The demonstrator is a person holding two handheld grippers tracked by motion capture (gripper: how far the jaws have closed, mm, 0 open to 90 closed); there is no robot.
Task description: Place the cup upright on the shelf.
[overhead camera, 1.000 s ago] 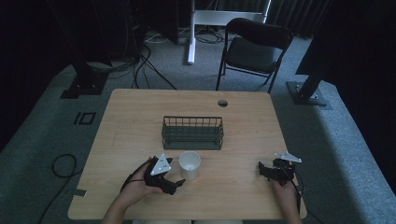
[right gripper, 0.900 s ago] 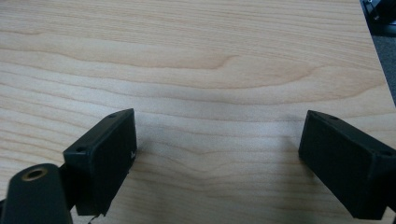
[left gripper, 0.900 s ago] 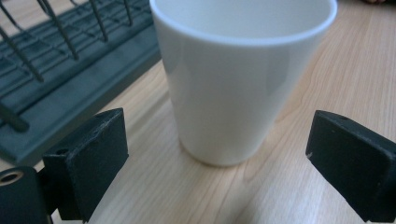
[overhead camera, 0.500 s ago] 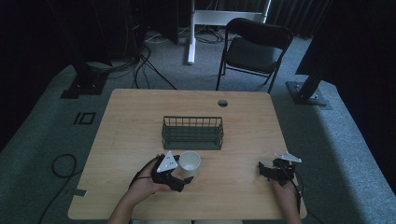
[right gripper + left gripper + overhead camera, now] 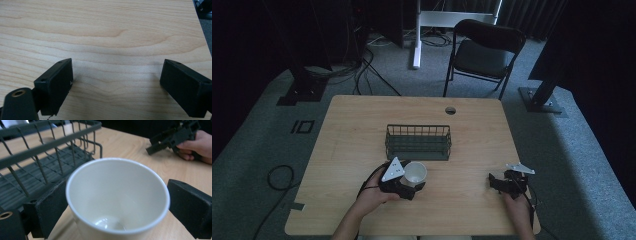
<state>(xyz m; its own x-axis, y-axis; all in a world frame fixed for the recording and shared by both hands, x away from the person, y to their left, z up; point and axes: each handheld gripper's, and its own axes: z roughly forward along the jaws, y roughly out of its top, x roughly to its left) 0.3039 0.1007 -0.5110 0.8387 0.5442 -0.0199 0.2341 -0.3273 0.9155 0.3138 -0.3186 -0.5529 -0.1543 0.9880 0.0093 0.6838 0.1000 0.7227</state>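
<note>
A white cup (image 5: 415, 173) stands close in front of a dark green wire basket (image 5: 418, 131) on the wooden table (image 5: 357, 130). My left gripper (image 5: 414, 180) reaches in from the left, and its jaws flank the cup. In the left gripper view the cup (image 5: 117, 195) sits with its mouth toward the camera, both black pads against its rim, and the basket (image 5: 50, 145) just behind it. My right gripper (image 5: 493, 183) rests near the table's front right, held by a hand. It is open, with bare wood between its jaws (image 5: 116, 75).
The basket holds nothing. A round cable hole (image 5: 450, 110) lies near the table's far edge. Beyond the table stand a black folding chair (image 5: 484, 55) and stand bases with cables on the grey floor. The right gripper (image 5: 172, 137) also shows far off in the left gripper view.
My left gripper has shifted a little right and toward the basket, and the cup has edged with it. The right gripper has kept still.
</note>
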